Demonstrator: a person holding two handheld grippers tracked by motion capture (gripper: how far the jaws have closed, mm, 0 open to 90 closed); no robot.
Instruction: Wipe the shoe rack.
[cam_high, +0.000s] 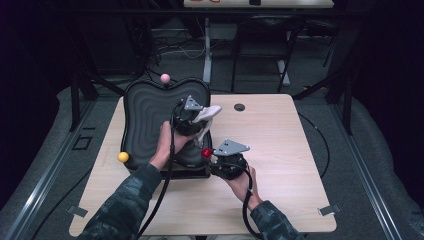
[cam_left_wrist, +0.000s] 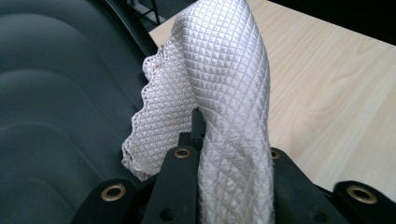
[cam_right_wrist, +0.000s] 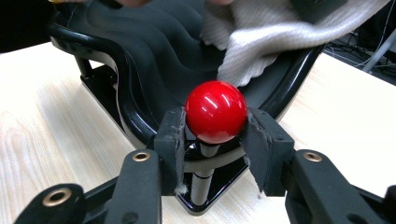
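Observation:
A black wavy tray (cam_high: 150, 115) on a stand sits at the table's left-centre, with ball knobs at its corners. My right gripper (cam_high: 214, 159) is shut on the red ball knob (cam_high: 206, 153) at the tray's near right corner; in the right gripper view both pads squeeze the red knob (cam_right_wrist: 216, 111). My left gripper (cam_high: 199, 116) is shut on a white quilted cloth (cam_high: 207, 116) and holds it above the tray's right side. In the left gripper view the cloth (cam_left_wrist: 224, 93) stands up from between the jaws, its scalloped edge hanging to the left over the tray (cam_left_wrist: 56, 93).
A pink ball knob (cam_high: 165, 78) tops the tray's far edge and a yellow one (cam_high: 123, 157) its near left corner. The light wooden table (cam_high: 280, 150) has a round cable hole (cam_high: 239, 107) near its far edge. Cables trail from both grippers toward the person.

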